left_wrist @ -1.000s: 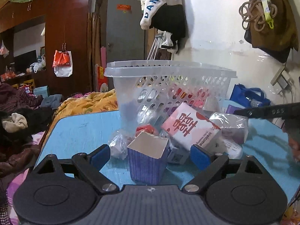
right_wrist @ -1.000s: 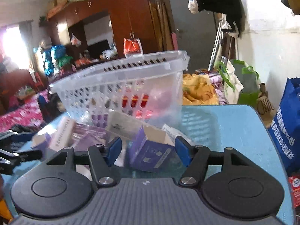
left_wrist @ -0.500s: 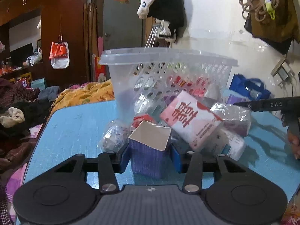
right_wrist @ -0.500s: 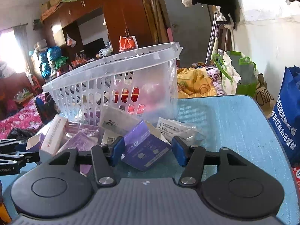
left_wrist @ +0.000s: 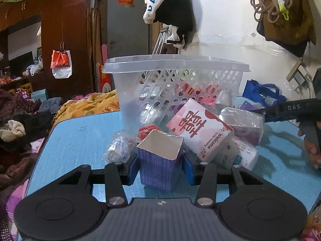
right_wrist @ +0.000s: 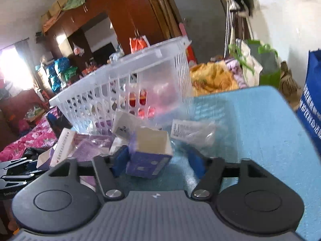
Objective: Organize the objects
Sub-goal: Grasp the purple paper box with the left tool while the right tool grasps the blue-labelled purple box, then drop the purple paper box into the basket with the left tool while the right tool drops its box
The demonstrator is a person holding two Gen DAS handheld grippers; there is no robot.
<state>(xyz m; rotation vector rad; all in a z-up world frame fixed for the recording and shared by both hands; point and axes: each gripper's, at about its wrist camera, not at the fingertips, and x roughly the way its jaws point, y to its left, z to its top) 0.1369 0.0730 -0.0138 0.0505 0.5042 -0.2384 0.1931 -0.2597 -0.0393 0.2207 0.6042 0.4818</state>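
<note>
A clear plastic basket (left_wrist: 176, 80) stands on the blue table (left_wrist: 80, 138) with packets inside. In front of it lies a pile: a pink-and-white box (left_wrist: 198, 132), wrapped packets (left_wrist: 242, 124) and a red item. My left gripper (left_wrist: 160, 166) is shut on an open-topped purple box (left_wrist: 160, 160), which stands upright on the table. In the right wrist view my right gripper (right_wrist: 158, 160) straddles a second purple box (right_wrist: 148, 156); its left pad touches the box, the right pad stands apart. The basket (right_wrist: 124, 92) is behind.
A clear bag with a label (right_wrist: 192, 130) lies right of the second box. A blue bag (right_wrist: 311, 108) hangs off the table's right edge. The right gripper's body (left_wrist: 291, 108) shows at the right of the left wrist view. Bedding and clothes surround the table.
My left gripper closed onto the open-topped purple box. My right gripper tilted and moved in around the second purple box, which has shifted; the view is blurred by motion.
</note>
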